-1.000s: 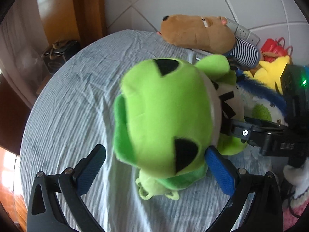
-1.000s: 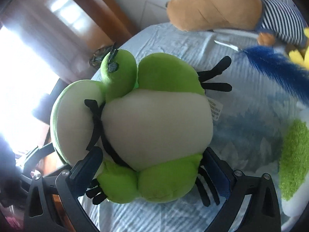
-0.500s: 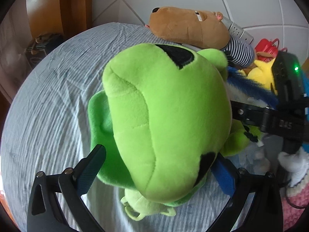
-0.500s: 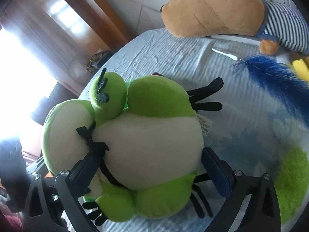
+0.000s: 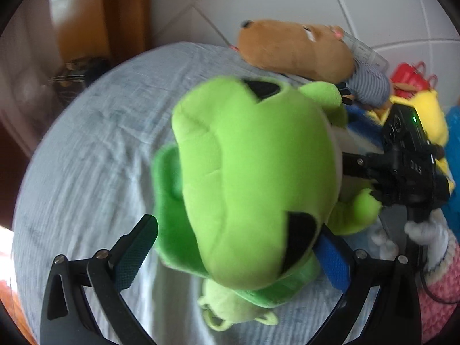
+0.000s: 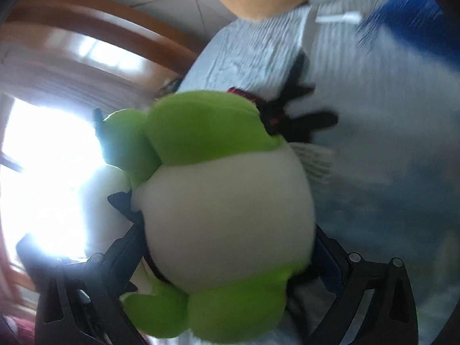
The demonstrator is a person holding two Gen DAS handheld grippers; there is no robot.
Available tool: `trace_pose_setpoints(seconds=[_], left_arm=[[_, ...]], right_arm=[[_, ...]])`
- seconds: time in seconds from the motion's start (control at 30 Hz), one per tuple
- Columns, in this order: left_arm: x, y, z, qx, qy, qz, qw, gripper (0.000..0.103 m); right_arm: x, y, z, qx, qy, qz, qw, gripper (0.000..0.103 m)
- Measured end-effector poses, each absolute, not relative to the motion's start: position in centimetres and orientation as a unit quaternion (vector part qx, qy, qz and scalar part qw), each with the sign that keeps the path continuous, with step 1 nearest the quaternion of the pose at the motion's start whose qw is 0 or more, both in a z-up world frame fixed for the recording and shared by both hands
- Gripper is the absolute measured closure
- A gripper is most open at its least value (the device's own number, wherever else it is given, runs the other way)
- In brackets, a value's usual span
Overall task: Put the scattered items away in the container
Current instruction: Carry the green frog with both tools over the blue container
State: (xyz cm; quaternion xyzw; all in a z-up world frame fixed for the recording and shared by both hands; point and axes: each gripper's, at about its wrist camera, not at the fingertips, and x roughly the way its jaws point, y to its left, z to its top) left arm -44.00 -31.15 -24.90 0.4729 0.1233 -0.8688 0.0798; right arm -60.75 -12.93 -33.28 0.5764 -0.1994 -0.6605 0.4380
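Note:
A large green frog plush [image 5: 253, 184] with a white belly [image 6: 230, 212] is held above the grey-blue cloth [image 5: 95, 155]. My right gripper [image 6: 230, 253] is shut on its body, one finger on each side of the belly; it also shows in the left wrist view [image 5: 402, 169] at the right. My left gripper [image 5: 233, 253] is open around the frog's head; the left finger stands apart from the plush and the right blue pad [image 5: 333, 261] is beside its head. No container is in view.
A brown bear plush [image 5: 296, 49] in a striped shirt lies at the back of the cloth. A yellow plush [image 5: 431, 109], red item [image 5: 408, 74], blue fur [image 6: 417, 17] and pink knit item [image 5: 440, 281] crowd the right side. A white wall stands behind.
The right gripper has lifted and tilted the frog; its view is now blurred and turned toward the window. In the left view the frog's head has shifted slightly right.

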Motion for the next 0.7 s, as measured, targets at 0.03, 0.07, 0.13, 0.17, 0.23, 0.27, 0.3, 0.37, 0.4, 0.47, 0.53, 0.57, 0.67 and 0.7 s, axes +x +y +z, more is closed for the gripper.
trace_pose_setpoints(seconds=[0.03,0.07,0.13,0.17,0.23,0.27,0.3,0.37,0.4,0.47,0.53,0.57,0.67,0.7], left_arm=[[-43.9,-31.4,-24.7,0.470,0.122,-0.870,0.090,0.000],[-43.8,-31.7,-24.7,0.469,0.121,-0.869,0.096,0.000],[-43.6,-31.8,-24.5,0.466,0.129,-0.871,0.091,0.013],[-43.5,-31.7,-24.3,0.464,0.137,-0.872,0.079,0.026],[-43.3,-31.1,-23.9,0.460,0.138,-0.875,0.066,0.031],[-43.3,-30.9,-24.0,0.461,0.135,-0.875,0.064,0.031],[-43.3,-30.8,-24.2,0.464,0.135,-0.874,0.056,0.031],[-43.5,-31.0,-25.1,0.477,0.143,-0.866,0.046,0.018],[-43.7,-31.4,-25.5,0.479,0.157,-0.862,0.051,0.009],[-43.9,-32.0,-26.5,0.485,0.178,-0.855,0.051,0.000],[-44.2,-32.1,-27.0,0.483,0.196,-0.852,0.039,0.000],[-44.3,-31.8,-26.9,0.480,0.194,-0.855,0.036,0.010],[-44.2,-30.0,-25.0,0.468,0.166,-0.868,0.027,0.036],[-44.1,-29.5,-24.4,0.464,0.150,-0.872,0.032,0.038]], right_arm=[[-60.5,-13.5,-33.1,0.574,-0.196,-0.660,0.444,0.000],[-60.2,-14.1,-32.9,0.571,-0.193,-0.659,0.450,0.000],[-59.1,-15.2,-31.6,0.553,-0.156,-0.686,0.447,0.000],[-58.7,-15.4,-30.9,0.544,-0.138,-0.700,0.442,0.000],[-57.6,-15.7,-29.4,0.526,-0.103,-0.725,0.433,0.003],[-57.1,-15.7,-28.8,0.518,-0.091,-0.734,0.429,0.005],[-56.8,-15.6,-28.5,0.517,-0.085,-0.738,0.425,0.006],[-56.4,-15.2,-28.6,0.522,-0.081,-0.741,0.416,0.006],[-56.4,-14.8,-29.0,0.530,-0.087,-0.736,0.412,0.006],[-56.4,-14.1,-29.7,0.542,-0.108,-0.727,0.409,0.006],[-56.3,-13.6,-30.1,0.546,-0.113,-0.726,0.403,0.006],[-56.4,-13.5,-30.2,0.545,-0.113,-0.728,0.399,0.006],[-56.6,-13.4,-30.0,0.540,-0.108,-0.737,0.392,0.006],[-56.6,-13.4,-29.7,0.535,-0.102,-0.742,0.391,0.007]])
